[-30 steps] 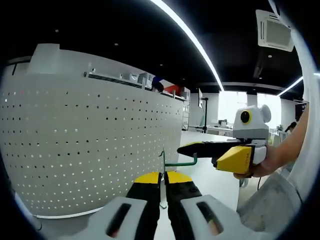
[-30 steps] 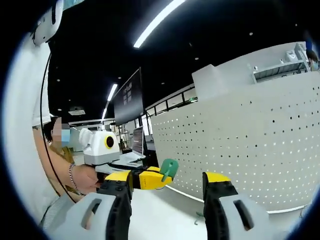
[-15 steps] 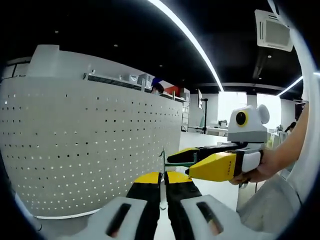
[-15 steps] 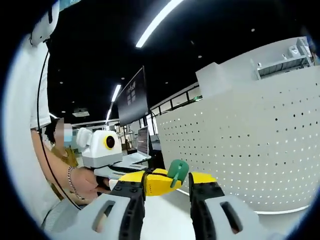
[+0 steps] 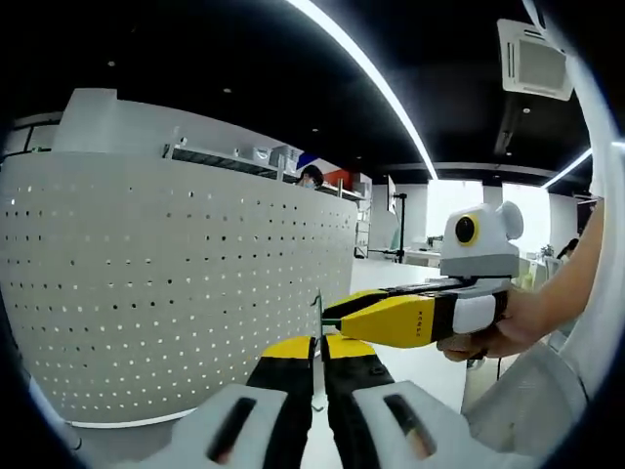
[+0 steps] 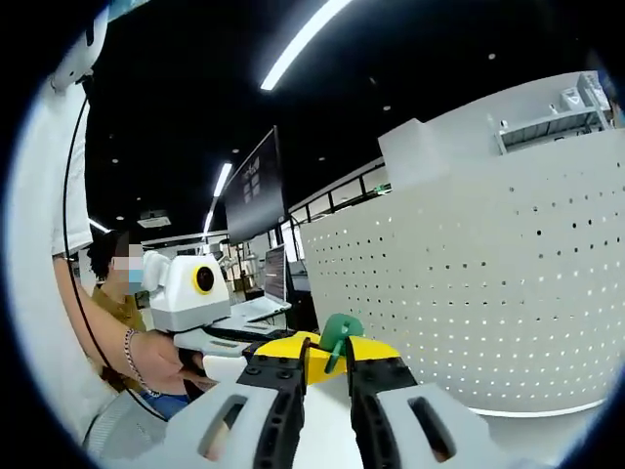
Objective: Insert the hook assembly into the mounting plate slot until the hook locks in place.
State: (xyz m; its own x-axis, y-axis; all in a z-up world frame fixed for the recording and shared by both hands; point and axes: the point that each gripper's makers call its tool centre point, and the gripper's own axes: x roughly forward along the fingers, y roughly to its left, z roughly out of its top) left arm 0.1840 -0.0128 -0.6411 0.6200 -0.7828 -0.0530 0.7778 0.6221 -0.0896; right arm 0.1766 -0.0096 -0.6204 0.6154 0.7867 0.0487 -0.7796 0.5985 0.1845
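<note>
Left gripper (image 5: 318, 344) pinches the hook's (image 6: 339, 332) wire stem; right gripper (image 6: 325, 354) jaws clamp its green tip, with open room before the pegboard (image 5: 166, 283). No writing is readable.

In the left gripper view, the thin green wire hook (image 5: 318, 311) is mostly hidden: the right gripper (image 5: 337, 311) covers its arm, and the left gripper (image 5: 319, 354) hides its lower stem. In the right gripper view, the hook's green rounded plastic cap (image 6: 337, 332) is partly covered by the right gripper (image 6: 326, 358). The white perforated metal mounting plate (image 5: 176, 283) is cut off by the picture's left edge.
</note>
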